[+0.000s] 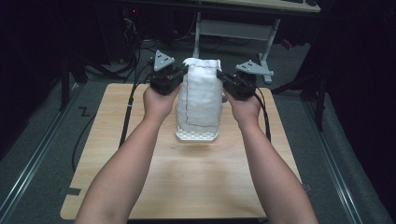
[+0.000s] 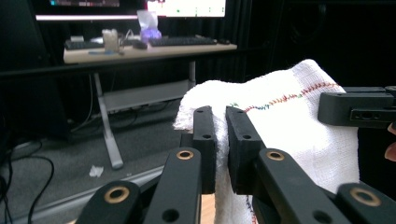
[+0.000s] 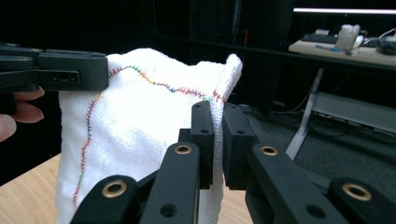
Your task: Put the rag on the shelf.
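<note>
Two grippers are pinching the white cloth (image 1: 200,93) by its top corners, the left gripper (image 1: 180,74) and the right gripper (image 1: 225,78) each nearly closed on a fold, holding it hanging over the white basket (image 1: 196,135) near the table's (image 1: 196,177) far edge. Lowering it well means keeping both corners level and taut, so the cloth is settling squarely onto the basket rather than bunching.
</note>
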